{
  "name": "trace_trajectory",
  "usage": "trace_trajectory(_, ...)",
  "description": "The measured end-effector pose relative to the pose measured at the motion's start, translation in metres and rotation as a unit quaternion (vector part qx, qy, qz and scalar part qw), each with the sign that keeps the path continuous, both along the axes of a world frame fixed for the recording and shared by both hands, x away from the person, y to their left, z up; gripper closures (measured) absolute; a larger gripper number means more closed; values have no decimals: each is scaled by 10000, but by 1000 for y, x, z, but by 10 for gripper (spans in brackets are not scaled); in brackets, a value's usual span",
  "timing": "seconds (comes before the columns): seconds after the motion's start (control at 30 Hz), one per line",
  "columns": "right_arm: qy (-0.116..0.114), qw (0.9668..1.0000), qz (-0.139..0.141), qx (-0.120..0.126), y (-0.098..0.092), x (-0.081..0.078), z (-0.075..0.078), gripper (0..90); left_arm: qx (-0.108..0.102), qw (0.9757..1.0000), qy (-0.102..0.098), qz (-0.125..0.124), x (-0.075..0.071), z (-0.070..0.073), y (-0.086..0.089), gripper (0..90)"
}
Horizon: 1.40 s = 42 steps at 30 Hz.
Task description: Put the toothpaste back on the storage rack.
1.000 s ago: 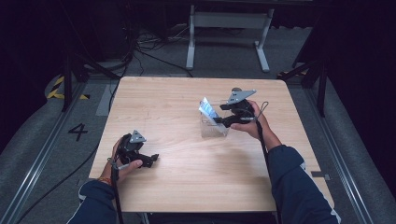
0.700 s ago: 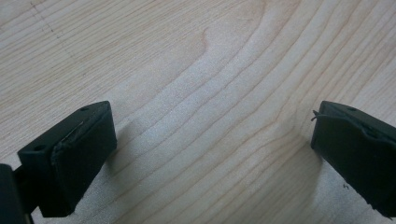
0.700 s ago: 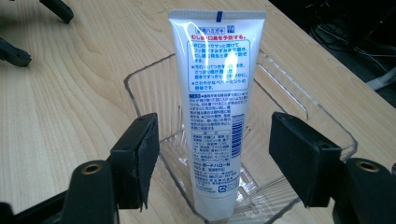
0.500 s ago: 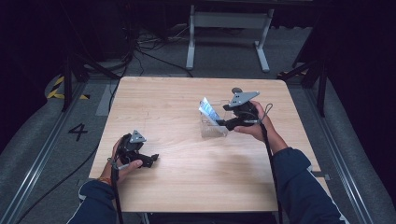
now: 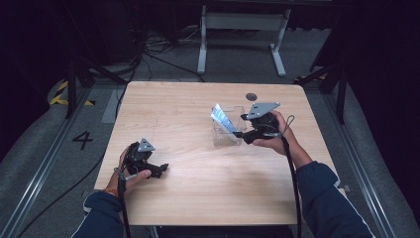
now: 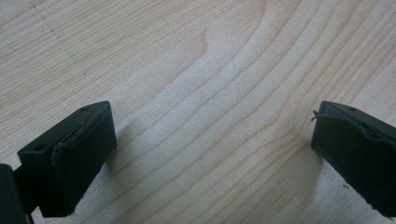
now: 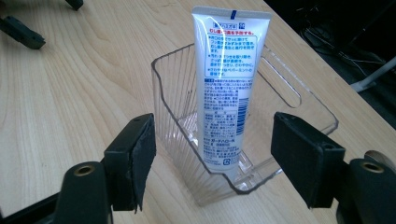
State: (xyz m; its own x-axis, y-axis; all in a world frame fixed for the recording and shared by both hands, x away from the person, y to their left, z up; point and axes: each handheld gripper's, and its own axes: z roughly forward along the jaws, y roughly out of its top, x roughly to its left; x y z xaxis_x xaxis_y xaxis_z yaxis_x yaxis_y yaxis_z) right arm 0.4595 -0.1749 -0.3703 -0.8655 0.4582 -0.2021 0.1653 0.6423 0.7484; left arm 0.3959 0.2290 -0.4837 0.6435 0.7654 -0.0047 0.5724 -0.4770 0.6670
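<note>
Right tongs [image 7: 212, 158] sit spread wide at the near side of a clear plastic bin [image 7: 177, 93], holding nothing; the two black pads flank the bin's near corner without touching it, as far as the right gripper view shows. Standing in that bin is a white tube [image 7: 226, 88], flat crimped end up, leaning against the far wall, its face covered in blue and red print. On the high view the bin [image 5: 224, 138] stands right of centre on the tabletop [image 5: 198, 198], the tube [image 5: 224, 119] poking well above its rim.

Left tongs [image 6: 212, 154] are gaping too, empty, hovering just over bare pale wood with fine curving grain. On the high view they [image 5: 159, 171] rest at the near left, well apart from the bin.

Handling, as a judgement: the tube looks light and soft-walled, glossy, so it would dent under a hard squeeze and could slip. The flat upper part offers the best purchase, pads pressed on its two broad faces. The bin looks thin, ribbed and stiff, light enough to skid or tip if nudged; its rim or a side wall would take a pinch.
</note>
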Motion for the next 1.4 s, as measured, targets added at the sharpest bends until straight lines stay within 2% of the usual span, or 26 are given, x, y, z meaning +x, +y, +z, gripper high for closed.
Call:
trace_trajectory(0.3, -76, 9998, -41, -170, -18, -15, 3, 314, -3, 10000, 11, 6, 0, 0, 0, 6)
trace_trajectory(0.63, -182, 9990, -217, -350, -35, -29, -1, 290, 4, 10000, 13, -3, 0, 0, 0, 5)
trace_trajectory(1.2, -170, 9976, -500, -457, -53, -43, -18, 258, -10, 10000, 32, 19, -1, 0, 0, 6)
trace_trajectory(1.3, -153, 9975, -522, -447, -56, -44, -20, 257, 2, 10000, 31, 11, -1, 0, 0, 5)
trace_trajectory(1.4, -106, 9970, -659, -382, -62, -47, -24, 239, 1, 10000, 30, 11, -1, 0, 0, 5)
